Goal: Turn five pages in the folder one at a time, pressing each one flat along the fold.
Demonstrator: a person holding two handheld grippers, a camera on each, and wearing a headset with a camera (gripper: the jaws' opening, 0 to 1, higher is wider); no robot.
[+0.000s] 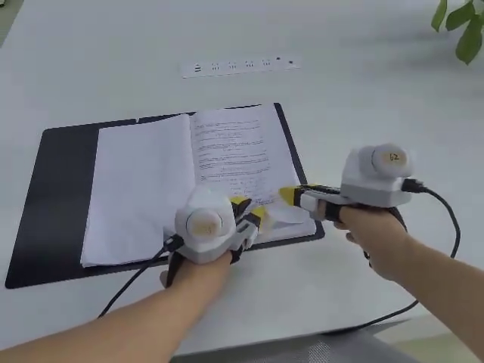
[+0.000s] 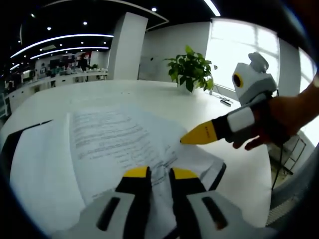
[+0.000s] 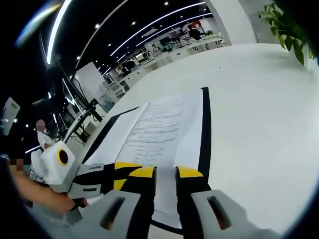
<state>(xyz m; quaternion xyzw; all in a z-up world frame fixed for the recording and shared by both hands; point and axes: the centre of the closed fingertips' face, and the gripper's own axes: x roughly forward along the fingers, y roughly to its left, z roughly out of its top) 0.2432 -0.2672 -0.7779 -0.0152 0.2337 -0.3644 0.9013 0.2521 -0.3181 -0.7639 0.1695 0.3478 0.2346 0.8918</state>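
The black flat folder (image 1: 57,197) lies open on the white worktop (image 1: 363,91). Its long side runs left to right, and its fold runs near to far. A blank white page (image 1: 140,181) lies flat on the left and a printed white page (image 1: 234,147) on the right, so how many are turned I cannot tell. The left gripper (image 2: 160,173) and right gripper (image 3: 166,172) meet at the near right corner - a turn looks to be starting. Each pair of fingers shows a thin gap - pinching or not, I cannot tell.

One folder (image 1: 60,189), one power strip (image 1: 240,66), one plant (image 1: 461,26) counted; two hand-held grippers: left hand-held gripper (image 1: 251,214), right hand-held gripper (image 1: 288,197).
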